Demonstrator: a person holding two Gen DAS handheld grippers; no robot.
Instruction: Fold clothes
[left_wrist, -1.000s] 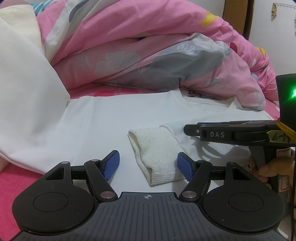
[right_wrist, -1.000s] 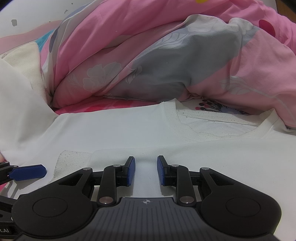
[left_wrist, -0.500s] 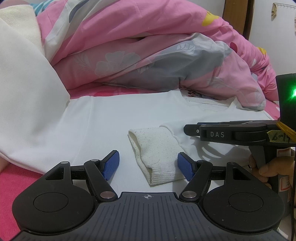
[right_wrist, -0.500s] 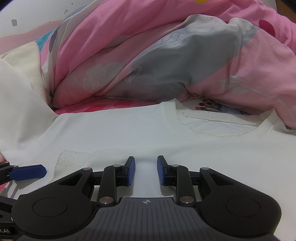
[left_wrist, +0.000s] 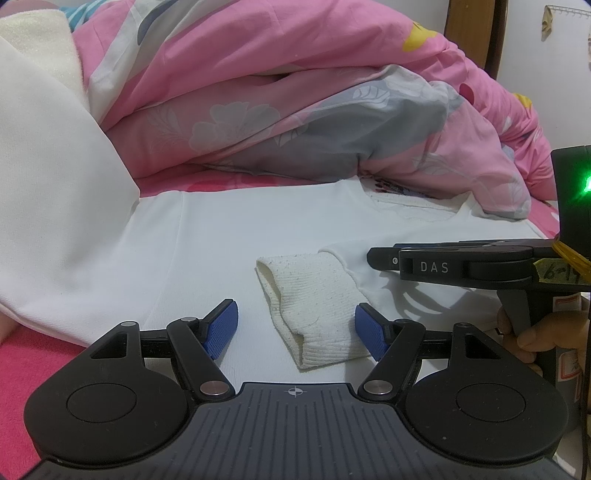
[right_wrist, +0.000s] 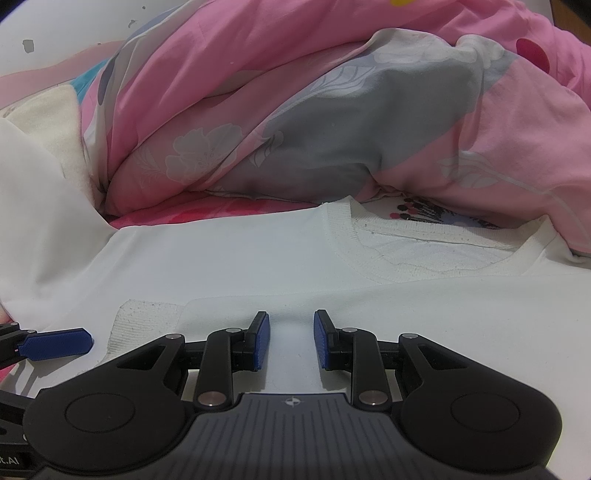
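Plainly printed in pale capitals, "DAS" runs along the black side of my right gripper (left_wrist: 380, 258) as my left wrist camera sees it, beside a yellow-green tag handwritten "6-1" and then cut off by the frame edge. Only that view catches the green status light, the fingers of my right hand (left_wrist: 535, 336) on the grip, and a strip of brown wooden frame at top right. My left gripper (left_wrist: 295, 328) stands released, its blue pads wide on either side of the cream ribbed sleeve cuff (left_wrist: 314, 314) without pressing it; the right-hand pad lies just beside the cuff's edge.

My right wrist camera alone shows the ribbed round neckline (right_wrist: 424, 254) of the white long-sleeved sweater (right_wrist: 240, 258), which lies flat on the bed with its sleeve folded across the body. My right gripper (right_wrist: 291, 339) is parted narrowly over plain white fabric, nothing between its pads. At the lower left corner of that view, a fragment of lettering reads "t.AI" on my left gripper, whose blue pad tip pokes in beside the cuff. Behind the sweater in both views rises the rumpled pink and grey floral quilt (right_wrist: 332, 110).
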